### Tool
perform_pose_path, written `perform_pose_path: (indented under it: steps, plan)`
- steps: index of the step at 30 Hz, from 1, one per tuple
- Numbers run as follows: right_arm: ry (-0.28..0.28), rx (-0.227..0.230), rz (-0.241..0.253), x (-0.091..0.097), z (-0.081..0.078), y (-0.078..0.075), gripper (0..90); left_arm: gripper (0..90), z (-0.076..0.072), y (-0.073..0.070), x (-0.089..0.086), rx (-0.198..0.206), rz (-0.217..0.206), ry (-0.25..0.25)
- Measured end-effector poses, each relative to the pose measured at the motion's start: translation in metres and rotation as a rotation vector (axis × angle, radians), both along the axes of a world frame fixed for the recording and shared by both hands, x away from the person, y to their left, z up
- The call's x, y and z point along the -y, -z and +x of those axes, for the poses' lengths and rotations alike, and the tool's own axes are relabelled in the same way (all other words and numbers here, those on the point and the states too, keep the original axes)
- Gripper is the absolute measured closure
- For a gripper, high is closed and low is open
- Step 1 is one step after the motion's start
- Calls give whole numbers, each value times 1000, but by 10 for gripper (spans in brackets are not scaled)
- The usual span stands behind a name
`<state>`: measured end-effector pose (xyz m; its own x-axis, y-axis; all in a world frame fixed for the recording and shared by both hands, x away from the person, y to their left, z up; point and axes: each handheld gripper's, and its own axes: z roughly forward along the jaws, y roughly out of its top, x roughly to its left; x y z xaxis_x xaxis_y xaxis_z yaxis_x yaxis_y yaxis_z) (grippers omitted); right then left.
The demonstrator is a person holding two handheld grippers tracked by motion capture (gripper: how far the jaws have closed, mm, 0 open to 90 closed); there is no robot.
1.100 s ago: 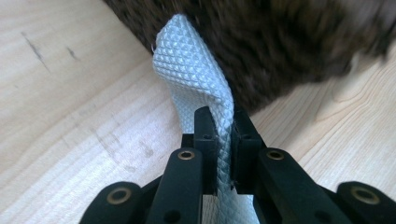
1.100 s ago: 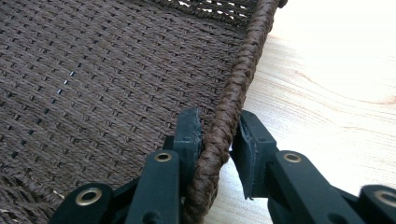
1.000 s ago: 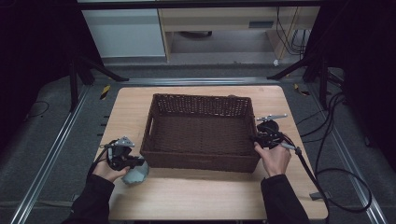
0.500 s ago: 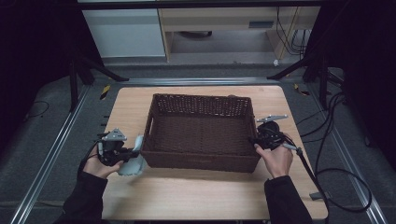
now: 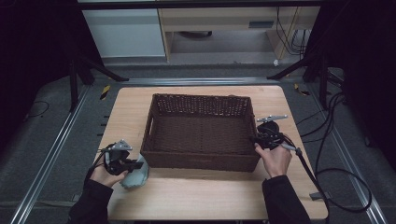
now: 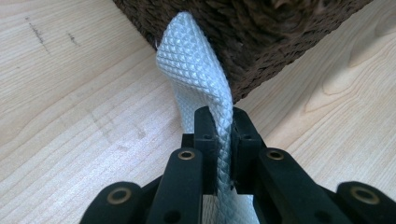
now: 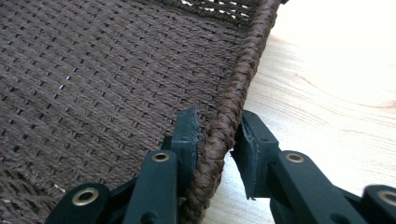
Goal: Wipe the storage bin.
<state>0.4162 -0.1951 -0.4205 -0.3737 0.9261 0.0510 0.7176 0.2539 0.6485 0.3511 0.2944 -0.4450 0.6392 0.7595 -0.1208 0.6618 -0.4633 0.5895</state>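
Dark room w/ black curtains both sides, pale cabinet at back; light wood surface (image 5: 196, 200) sits between floor rails. Brown woven basket (image 5: 201, 133) at centre of surface, rectangular, long side across the high view, nothing inside as far as I can see. My left gripper (image 5: 139, 164) is at the near-left corner of the basket, low over the surface, jaws clamped together on a white cloth (image 5: 135, 175) w/ diamond-quilt texture. In the left gripper view the cloth (image 6: 198, 70) runs up between the two pads as a thin folded edge, then curls over; its top fold lies against the basket's outer wall (image 6: 261, 42), touching or very nearly, can't tell which. Rest of cloth hangs below the gripper, just beside the basket corner. My right gripper (image 5: 256, 138) is at the basket's right rim, near the front-right corner. Right gripper view: jaws straddle the braided rim (image 7: 224, 126), one pad inside the basket against the rim, other pad outside w/ a visible gap, so not pinched; jaws have just been closing w/ the rim between them. Basket floor (image 7: 93, 84) fills the left of that view, bare surface (image 7: 327, 93) the right. Cables trail off both grippers.
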Motion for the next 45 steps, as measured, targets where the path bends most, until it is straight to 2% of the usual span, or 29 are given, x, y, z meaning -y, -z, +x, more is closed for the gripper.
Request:
perform_pose_path:
  steps: [5,9,12,14,17,20,22,28,31,34,40,45]
  plan:
    - [26,1,-11,-2,1,-1,716,830,2,-23,-3,63,-14,-6]
    - [38,3,-22,-4,1,-1,713,831,1,-37,-2,95,-8,-4]
    - [31,3,-22,-4,-1,-2,694,830,-1,-35,-1,89,0,0]
    - [22,26,-31,-3,-1,-2,647,830,-1,-27,-2,72,-3,-2]
    - [21,54,-20,-1,-2,-5,572,830,-1,-11,-1,32,-2,-3]
    - [12,59,-9,0,-4,-7,542,830,-1,-2,0,11,0,-3]
    - [6,63,-3,1,-5,-8,533,830,-1,-5,-1,20,-2,-9]
    - [2,82,12,4,-7,-12,503,831,-7,-36,-4,94,-27,-17]
    - [-2,87,13,5,-7,-12,496,830,-8,-39,-1,102,-19,-11]
    - [-7,90,11,4,-8,-12,492,830,-6,-32,0,86,-21,-16]
    - [-20,100,7,3,-9,-10,469,830,2,-1,3,13,0,-23]
    - [-23,101,9,4,-9,-11,465,830,7,15,3,-26,1,-34]
